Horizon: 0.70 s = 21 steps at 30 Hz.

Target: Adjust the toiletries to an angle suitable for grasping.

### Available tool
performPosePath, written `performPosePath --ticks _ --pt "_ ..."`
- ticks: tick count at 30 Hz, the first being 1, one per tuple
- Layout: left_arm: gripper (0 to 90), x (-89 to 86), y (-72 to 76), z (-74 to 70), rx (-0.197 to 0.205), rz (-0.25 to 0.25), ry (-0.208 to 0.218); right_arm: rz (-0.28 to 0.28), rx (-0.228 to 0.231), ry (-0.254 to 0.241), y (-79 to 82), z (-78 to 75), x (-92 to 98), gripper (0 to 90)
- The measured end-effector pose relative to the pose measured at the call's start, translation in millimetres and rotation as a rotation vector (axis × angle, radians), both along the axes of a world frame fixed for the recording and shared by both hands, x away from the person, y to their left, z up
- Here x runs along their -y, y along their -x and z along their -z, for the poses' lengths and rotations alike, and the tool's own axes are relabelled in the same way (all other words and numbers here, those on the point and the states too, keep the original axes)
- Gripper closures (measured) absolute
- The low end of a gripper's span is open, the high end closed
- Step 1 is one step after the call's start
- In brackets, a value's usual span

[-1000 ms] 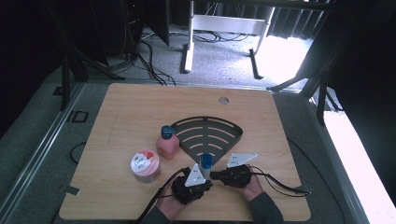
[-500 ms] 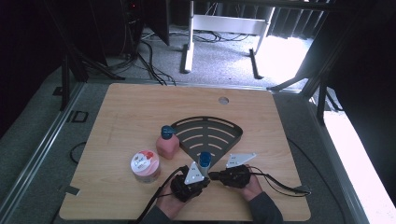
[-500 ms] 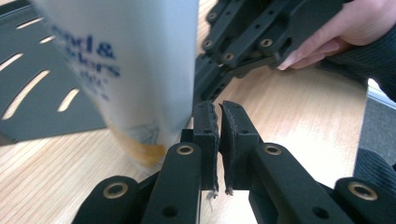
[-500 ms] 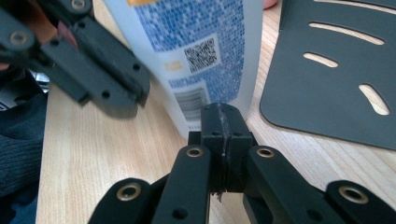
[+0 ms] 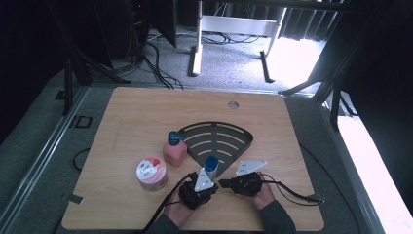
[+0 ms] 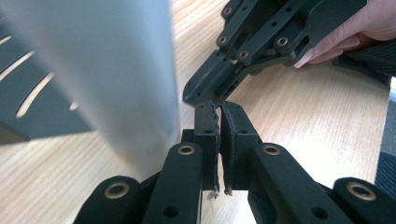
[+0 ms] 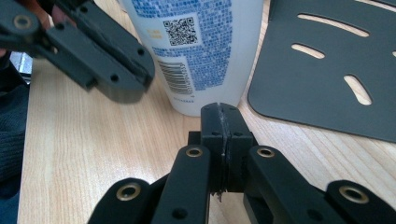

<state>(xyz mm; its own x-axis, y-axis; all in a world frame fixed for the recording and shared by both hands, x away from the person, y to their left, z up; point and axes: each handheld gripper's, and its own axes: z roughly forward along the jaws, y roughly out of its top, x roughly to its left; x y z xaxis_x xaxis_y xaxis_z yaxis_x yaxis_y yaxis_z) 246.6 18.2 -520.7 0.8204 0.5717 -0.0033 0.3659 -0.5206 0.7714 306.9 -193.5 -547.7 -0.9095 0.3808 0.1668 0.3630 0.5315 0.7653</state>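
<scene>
Nothing has moved: both closed, empty tools [image 5: 212, 185] flank a white bottle [image 7: 196, 51], its blurred top apparently cut off

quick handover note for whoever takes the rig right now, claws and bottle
Left claw: shut, holding nothing, low at the near edge of the table.
Right claw: shut, holding nothing, tip pointing at the left claw.
White bottle with a blue cap: upright on the table just ahead of both claws, beside the near tip of the black rack.
Pink bottle and tub: to the left, untouched.
Done: nothing gripped yet.
Left: probably open a claw and take the white bottle.
</scene>
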Motion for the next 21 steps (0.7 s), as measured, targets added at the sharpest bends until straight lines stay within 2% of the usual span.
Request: performPosePath --ticks 4,21 --pt "86.5 3.9 -3.4 0.6 0.025 -0.017 -0.016 0.003 0.002 0.004 -0.1 0.0 0.4 89.5" --pt "87.2 -19.7 -17.7 9.7 0.005 -0.135 -0.036 0.064 0.009 0.015 3.5 -2.9 26.2 87.6"
